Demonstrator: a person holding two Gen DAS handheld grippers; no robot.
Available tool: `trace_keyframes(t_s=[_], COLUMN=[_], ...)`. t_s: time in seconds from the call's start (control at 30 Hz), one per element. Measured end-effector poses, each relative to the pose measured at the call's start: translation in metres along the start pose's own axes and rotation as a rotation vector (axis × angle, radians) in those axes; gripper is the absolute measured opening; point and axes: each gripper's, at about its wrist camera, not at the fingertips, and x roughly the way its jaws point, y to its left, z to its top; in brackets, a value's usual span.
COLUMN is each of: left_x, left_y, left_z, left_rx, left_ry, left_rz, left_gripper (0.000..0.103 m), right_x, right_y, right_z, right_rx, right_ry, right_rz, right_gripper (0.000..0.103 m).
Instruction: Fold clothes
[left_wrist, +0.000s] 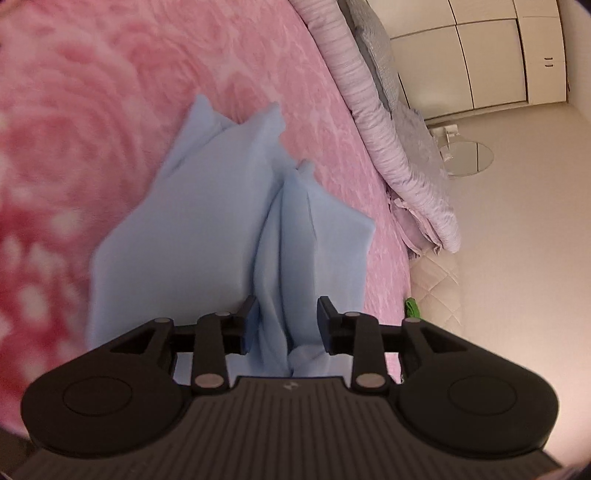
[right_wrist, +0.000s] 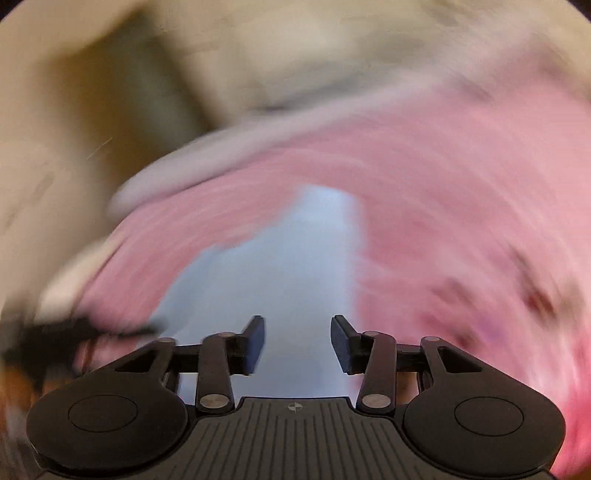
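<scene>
where pink bedspread (left_wrist: 110, 92) ends, cream floor (left_wrist: 517, 221); white wardrobe (left_wrist: 480, 55)

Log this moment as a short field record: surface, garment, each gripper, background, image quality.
surface: pink floral bedspread
garment: light blue cloth, bunched into ridges, lying on the bedspread
left gripper: jaws apart, a raised fold of the cloth between them, pads not pressing on it
right gripper: jaws apart, nothing between the pads, cloth below
background: lilac bedding roll at the bed edge, cream wardrobe doors, round mirror
image quality: left wrist view mostly sharp; right wrist view heavily motion-blurred
</scene>
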Motion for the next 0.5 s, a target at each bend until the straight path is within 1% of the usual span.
trace_keyframes(t_s=[0.03,0.07,0.1,0.13,0.17,0.23,0.33,0.37,0.4,0.43,0.5], left_x=[0.005,0.011,0.016,0.021,0.026,0.037,0.05,0.051,0.048,0.043,0.028], left_y=[-0.001,-0.003,-0.004,-0.005,-0.006,-0.01,-0.017,-0.02,-0.025,-0.033,-0.047], left_z=[0.002,0.005,0.007,0.008,0.01,0.013,0.014,0.013,0.012,0.011,0.008], left_rx=[0.007,0.012,0.014,0.009,0.006,0.021,0.071,0.097,0.142,0.206,0.328], left_ry=[0.005,0.011,0.017,0.023,0.03,0.047,0.06,0.058,0.049,0.032,-0.014], left_rz=[0.006,0.009,0.009,0.006,0.001,-0.003,0.01,0.008,0.003,-0.001,-0.006], left_gripper=[0.028,0.028,0.028,0.028,0.028,0.03,0.03,0.028,0.012,0.009,0.008], right_x=[0.007,0.015,0.026,0.036,0.045,0.054,0.048,0.049,0.05,0.051,0.047], right_y=[-0.019,-0.032,-0.042,-0.049,-0.052,-0.057,-0.067,-0.065,-0.063,-0.061,-0.053], right_z=[0.005,0.008,0.011,0.012,0.013,0.01,-0.004,-0.005,-0.006,-0.006,-0.01], right_rx=[0.145,0.26,0.359,0.435,0.478,0.5,0.501,0.492,0.474,0.456,0.391], right_ry=[0.008,0.022,0.04,0.058,0.074,0.084,0.091,0.09,0.089,0.088,0.089], right_rz=[0.003,0.026,0.056,0.075,0.083,0.086,0.085,0.086,0.088,0.089,0.119], right_gripper=[0.043,0.041,0.037,0.032,0.031,0.03,0.03,0.03,0.03,0.03,0.029])
